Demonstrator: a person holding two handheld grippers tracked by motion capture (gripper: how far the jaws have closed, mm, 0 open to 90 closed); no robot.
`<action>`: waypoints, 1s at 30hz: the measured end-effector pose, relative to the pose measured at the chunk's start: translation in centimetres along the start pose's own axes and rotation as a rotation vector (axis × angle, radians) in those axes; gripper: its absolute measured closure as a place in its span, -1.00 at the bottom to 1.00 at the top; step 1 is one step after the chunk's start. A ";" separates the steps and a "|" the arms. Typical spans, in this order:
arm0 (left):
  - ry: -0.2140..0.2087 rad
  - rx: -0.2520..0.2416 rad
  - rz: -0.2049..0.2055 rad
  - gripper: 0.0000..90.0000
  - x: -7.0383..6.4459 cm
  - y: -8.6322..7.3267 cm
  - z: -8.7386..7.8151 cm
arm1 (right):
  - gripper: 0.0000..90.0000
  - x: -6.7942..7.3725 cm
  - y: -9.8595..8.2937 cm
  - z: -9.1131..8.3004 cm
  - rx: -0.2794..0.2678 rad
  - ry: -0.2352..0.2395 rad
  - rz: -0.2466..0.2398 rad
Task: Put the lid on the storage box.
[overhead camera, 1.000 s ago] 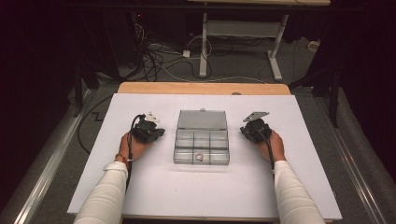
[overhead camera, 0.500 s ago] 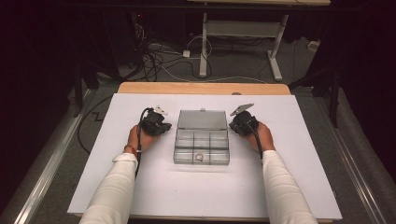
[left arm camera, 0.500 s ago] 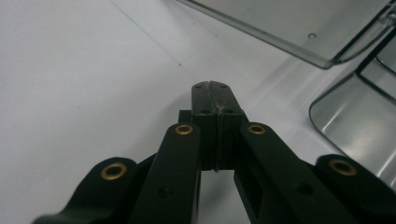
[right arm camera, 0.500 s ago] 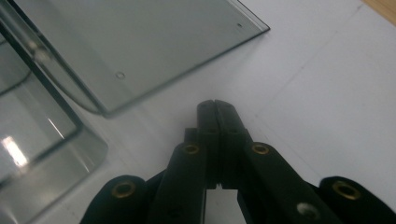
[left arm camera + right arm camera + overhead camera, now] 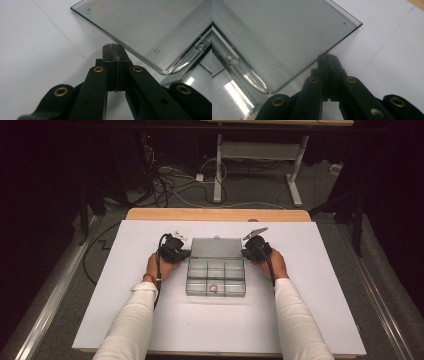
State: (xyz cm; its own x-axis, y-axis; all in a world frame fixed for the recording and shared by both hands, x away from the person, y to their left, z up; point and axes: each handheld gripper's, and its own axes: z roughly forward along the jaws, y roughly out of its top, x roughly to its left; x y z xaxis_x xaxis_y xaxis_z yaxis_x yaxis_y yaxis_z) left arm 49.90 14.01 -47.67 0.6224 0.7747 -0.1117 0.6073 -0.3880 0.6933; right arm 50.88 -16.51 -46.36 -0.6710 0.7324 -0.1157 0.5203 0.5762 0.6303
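A clear plastic compartment box [image 5: 216, 276] lies in the middle of the white table, its lid [image 5: 216, 248] folded back flat. A small ring-like item [image 5: 213, 288] sits in a front compartment. My left gripper [image 5: 183, 253] is at the lid's left edge, my right gripper [image 5: 246, 252] at its right edge. Looking along the left gripper [image 5: 115, 47], I see the jaws pressed together just under the clear lid [image 5: 155, 30]. The right gripper [image 5: 325, 57] is likewise shut, its tips touching the lid's [image 5: 287, 32] side edge.
The white table top [image 5: 300, 310] has free room in front of the box and on both sides. A wooden strip [image 5: 215, 214] runs along the far edge. Cables and a desk frame [image 5: 255, 150] lie on the floor beyond.
Both grippers have moved inward and forward from the table's sides to the two side edges of the box lid. The box has not moved.
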 end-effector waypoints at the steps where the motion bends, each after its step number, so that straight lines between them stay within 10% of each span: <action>1: 0.000 0.004 0.005 0.95 0.0 0.1 0.0 | 1.00 0.0 0.0 0.0 -0.005 0.001 0.014; 17: 0.045 -0.070 -0.002 0.95 -0.3 0.9 -0.2 | 1.00 0.3 0.5 -0.5 -0.073 -0.063 0.007; 30: 0.135 -0.102 0.155 0.95 -0.7 3.3 -3.5 | 1.00 1.0 2.5 -3.0 -0.146 -0.141 -0.043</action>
State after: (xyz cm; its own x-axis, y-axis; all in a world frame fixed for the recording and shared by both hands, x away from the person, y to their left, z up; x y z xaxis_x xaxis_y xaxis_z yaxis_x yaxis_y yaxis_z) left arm 49.78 13.90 -42.81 0.6287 0.7720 0.0935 0.4522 -0.4607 0.7637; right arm 49.91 -15.46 -42.59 -0.6052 0.7575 -0.2449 0.4034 0.5570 0.7260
